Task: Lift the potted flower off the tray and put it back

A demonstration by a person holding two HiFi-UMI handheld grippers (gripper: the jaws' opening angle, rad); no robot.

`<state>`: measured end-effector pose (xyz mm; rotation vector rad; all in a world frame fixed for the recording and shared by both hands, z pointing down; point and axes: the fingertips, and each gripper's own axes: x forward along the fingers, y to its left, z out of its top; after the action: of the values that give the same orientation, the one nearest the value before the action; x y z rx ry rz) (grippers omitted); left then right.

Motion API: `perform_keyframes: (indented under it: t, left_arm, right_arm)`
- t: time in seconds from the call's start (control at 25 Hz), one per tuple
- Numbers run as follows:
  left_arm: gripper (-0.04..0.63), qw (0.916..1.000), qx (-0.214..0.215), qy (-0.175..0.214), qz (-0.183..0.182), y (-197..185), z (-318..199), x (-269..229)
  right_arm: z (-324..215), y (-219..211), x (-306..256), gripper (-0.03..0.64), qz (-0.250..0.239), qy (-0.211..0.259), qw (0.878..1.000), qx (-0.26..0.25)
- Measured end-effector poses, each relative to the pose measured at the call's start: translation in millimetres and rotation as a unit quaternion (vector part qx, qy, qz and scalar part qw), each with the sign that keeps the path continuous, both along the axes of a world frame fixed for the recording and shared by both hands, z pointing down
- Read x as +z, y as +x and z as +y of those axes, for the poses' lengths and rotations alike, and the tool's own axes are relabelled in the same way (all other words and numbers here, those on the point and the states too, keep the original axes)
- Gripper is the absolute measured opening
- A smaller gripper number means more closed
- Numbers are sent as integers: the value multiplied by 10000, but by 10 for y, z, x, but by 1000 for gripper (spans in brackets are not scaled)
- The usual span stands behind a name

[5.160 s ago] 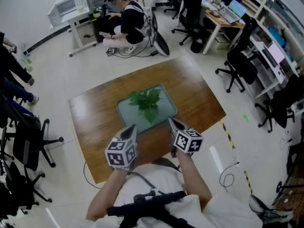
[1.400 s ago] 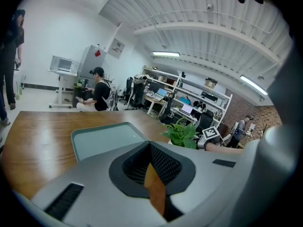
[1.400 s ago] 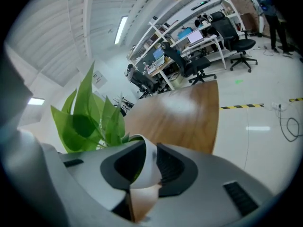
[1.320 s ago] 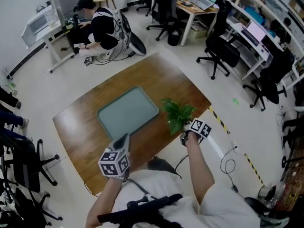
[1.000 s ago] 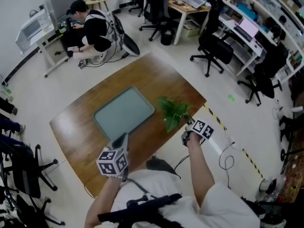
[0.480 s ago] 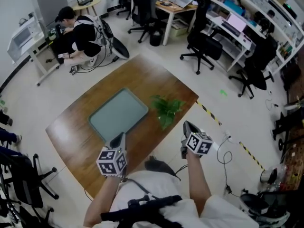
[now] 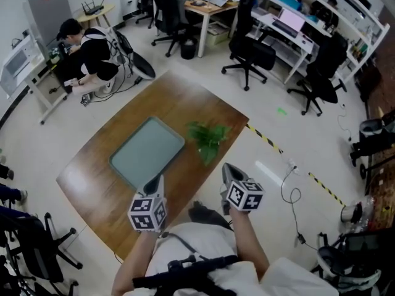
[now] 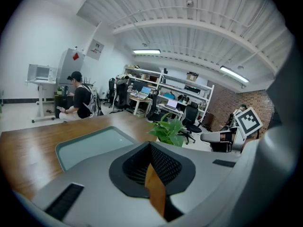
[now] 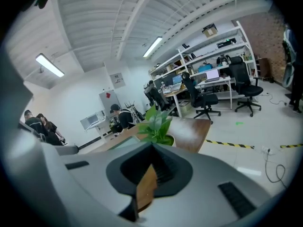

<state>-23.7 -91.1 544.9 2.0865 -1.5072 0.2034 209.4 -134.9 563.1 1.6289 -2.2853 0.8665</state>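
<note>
My left gripper (image 7: 153, 182) hangs at the near edge of the tray (image 7: 145, 153), jaws pressed together on nothing. The tray itself is bare. The potted flower (image 7: 207, 139) stands on the table (image 7: 185, 106) just right of the tray. Further right, my right gripper (image 7: 229, 170) is closed, empty and clear of the leaves. I judge the return is next: open, grip the pot, carry it back.

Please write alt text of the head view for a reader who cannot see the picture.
A potted flower stands on a wooden table, just right of an empty tray and not on it. Nearer the camera, a person holds the left gripper and the right gripper above the table's near edge, both shut and empty.
</note>
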Motion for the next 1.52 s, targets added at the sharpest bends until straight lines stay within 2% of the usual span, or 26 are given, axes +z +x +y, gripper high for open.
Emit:
perform_keyframes:
  t: [0.4,0.68,0.84,0.96,1.04,1.12,1.24,1.52]
  left_arm:
    - [-3,9996,251,112,72,125,16,-48]
    - [-3,9995,120,111,271,178,-25,-61]
    - [-4,9995,127,89,291,192,-41,-56]
    - [-5,9995,210,86,233,254,-63,-59]
    - [-5,9994,279,94,182,300,-74,-58]
    - [-5,9992,356,82,154,347,-79,-55]
    - [-5,9990,423,43,141,388,-83,-45]
    - [-5,9995,254,-58,150,306,-123,5]
  right_arm:
    - [106,70,-37,0,-12,91,9999,65]
    - [56,92,-26,6,-26,106,9999,15]
    - [-27,155,-2,39,57,56,9999,93]
    - [-166,260,16,42,130,32,9997,210]
    - [-292,323,52,97,132,2,9996,264]
    - [-451,380,65,104,75,-38,9995,306]
    - [-720,470,81,154,0,-129,9994,329]
    - [-1237,654,578,172,-465,-782,9948,455]
